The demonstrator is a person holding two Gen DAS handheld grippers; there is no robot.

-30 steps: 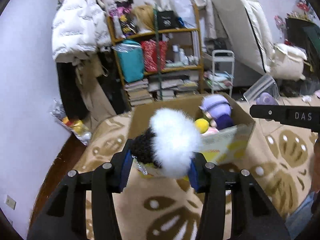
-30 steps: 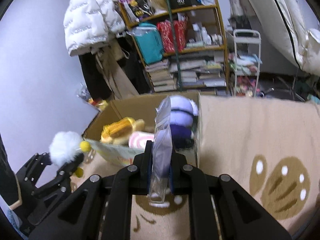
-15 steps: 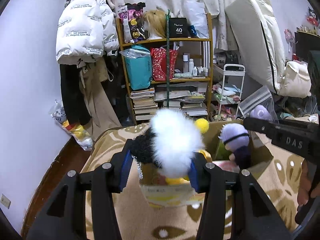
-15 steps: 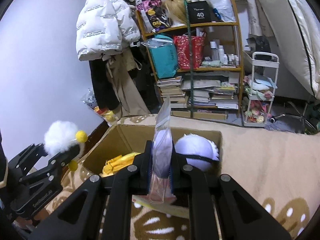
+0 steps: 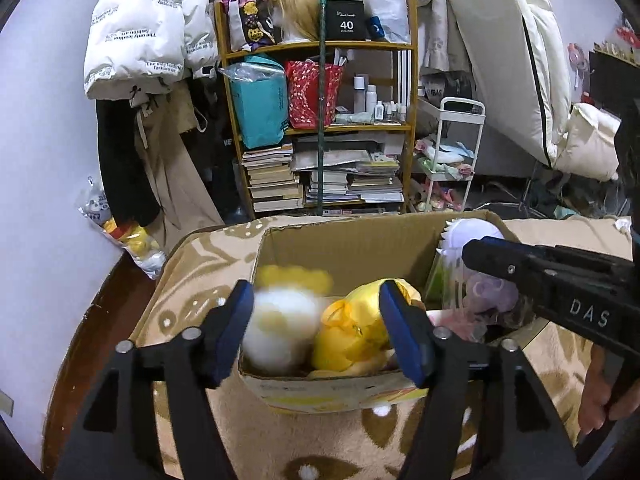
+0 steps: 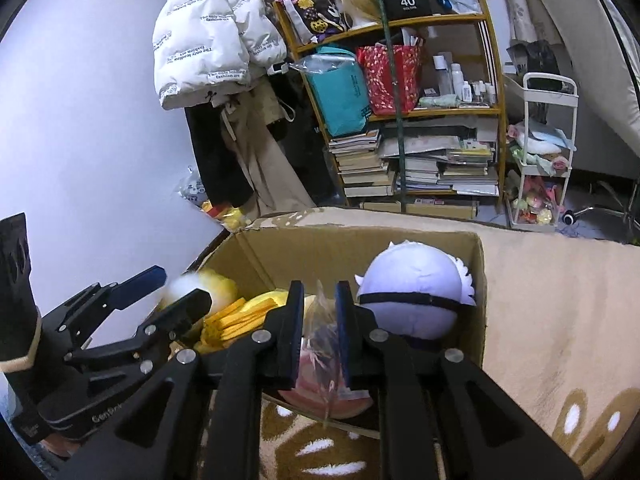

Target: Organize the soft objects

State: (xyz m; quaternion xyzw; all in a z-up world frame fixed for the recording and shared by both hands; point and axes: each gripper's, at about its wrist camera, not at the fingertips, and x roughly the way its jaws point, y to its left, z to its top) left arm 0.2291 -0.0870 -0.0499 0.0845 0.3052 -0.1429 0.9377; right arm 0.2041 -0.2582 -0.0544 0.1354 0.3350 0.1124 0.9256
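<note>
An open cardboard box [image 5: 340, 240] sits on a beige patterned blanket [image 5: 192, 256]. My left gripper [image 5: 320, 328] is open over the box's near left corner. The white fluffy toy [image 5: 280, 328] is blurred, free between its jaws, inside the box beside a yellow plush [image 5: 352, 332]. My right gripper [image 6: 318, 322] has its jaws slightly parted around a clear plastic bag with a toy [image 6: 324, 344], over the box [image 6: 340, 248]. I cannot tell if it still grips. A lavender round plush [image 6: 416, 292] lies in the box's right side.
A cluttered wooden shelf [image 5: 320, 128] with books and bags stands behind the box. A white puffer jacket [image 5: 140, 28] hangs at left. A white cart [image 5: 452, 160] stands right of the shelf. The left gripper shows in the right wrist view [image 6: 172, 292].
Both grippers moved forward and down over the box. My left gripper opened and the white fluffy toy dropped into the box. My right gripper's jaws widened around the bag.
</note>
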